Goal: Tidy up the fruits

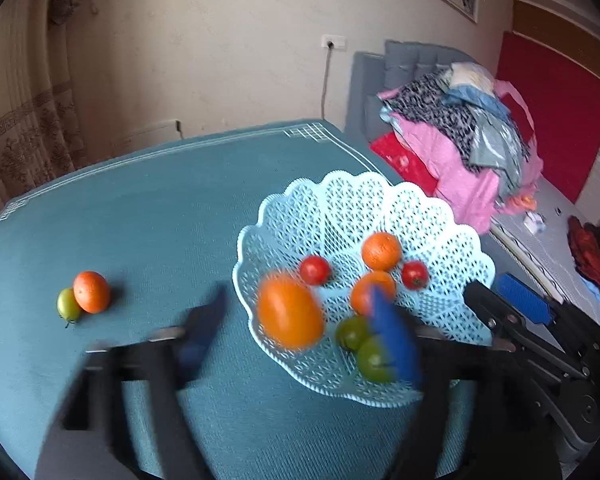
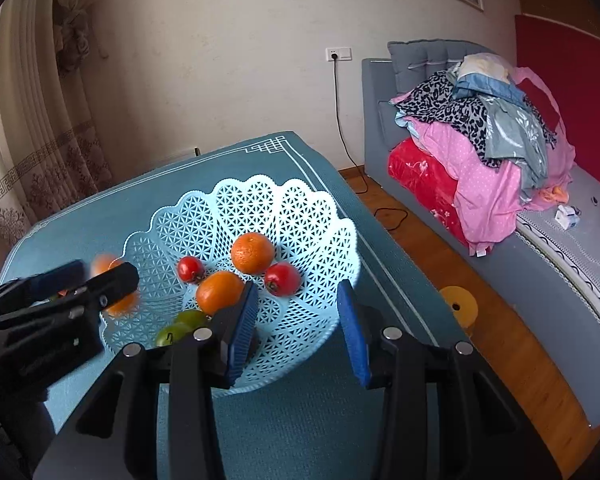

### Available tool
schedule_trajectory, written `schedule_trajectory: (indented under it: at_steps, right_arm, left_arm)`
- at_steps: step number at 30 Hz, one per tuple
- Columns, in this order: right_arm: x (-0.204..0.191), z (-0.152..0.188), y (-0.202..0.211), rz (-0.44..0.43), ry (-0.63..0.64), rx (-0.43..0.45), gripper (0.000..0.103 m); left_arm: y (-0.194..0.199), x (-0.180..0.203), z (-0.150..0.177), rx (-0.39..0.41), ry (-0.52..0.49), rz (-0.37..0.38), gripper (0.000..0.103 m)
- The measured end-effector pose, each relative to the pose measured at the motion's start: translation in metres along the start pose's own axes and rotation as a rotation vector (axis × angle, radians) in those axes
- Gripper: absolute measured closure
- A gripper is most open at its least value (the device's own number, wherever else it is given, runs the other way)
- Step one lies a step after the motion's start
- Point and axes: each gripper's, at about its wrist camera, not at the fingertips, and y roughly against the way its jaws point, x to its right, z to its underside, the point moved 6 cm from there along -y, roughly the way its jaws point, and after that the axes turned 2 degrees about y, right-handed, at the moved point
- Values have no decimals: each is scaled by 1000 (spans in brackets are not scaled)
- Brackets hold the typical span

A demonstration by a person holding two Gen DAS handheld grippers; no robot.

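1. My left gripper (image 1: 300, 332) is spread wide; a blurred orange (image 1: 290, 312) sits unclamped between its pads, over the basket (image 1: 340, 200) rim's 8 o'clock.
2. My right gripper (image 2: 300, 332) hangs parted, empty.
3. That orange could bounce off the rim onto the table (image 1: 160, 200).

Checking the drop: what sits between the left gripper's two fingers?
In the left wrist view, a blurred orange sits between the open left gripper fingers, untouched, over the near rim of the lattice basket.
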Motion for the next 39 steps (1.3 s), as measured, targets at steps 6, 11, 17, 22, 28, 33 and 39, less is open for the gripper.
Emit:
schedule_trajectory:
  at_steps: [6, 11, 17, 22, 28, 33, 39]
  right_arm:
    - [3, -1, 3, -3, -16, 21, 44]
    - [-6, -2, 7, -27, -10, 32, 44]
    - [-28, -3, 9, -62, 23, 33, 43]
    - [-47, -2, 10, -85, 48, 27, 43]
    - [-70, 1, 10, -105, 82, 17, 43]
    - [-92, 5, 7, -127, 112, -2, 43]
    - [-113, 8, 5, -143, 147, -19, 43]
  left_arm:
    - [5, -10, -3, 36, -10, -49, 11]
    - [8, -28, -4, 36, 20, -80, 7]
    - [15, -51, -1, 45, 25, -151, 7]
    - [20, -73, 3, 45, 47, -191, 7]
    - [26, -98, 9, 51, 60, -238, 6]
    - [27, -119, 15, 47, 81, -266, 6]
    - [29, -142, 20, 40, 114, -283, 6]
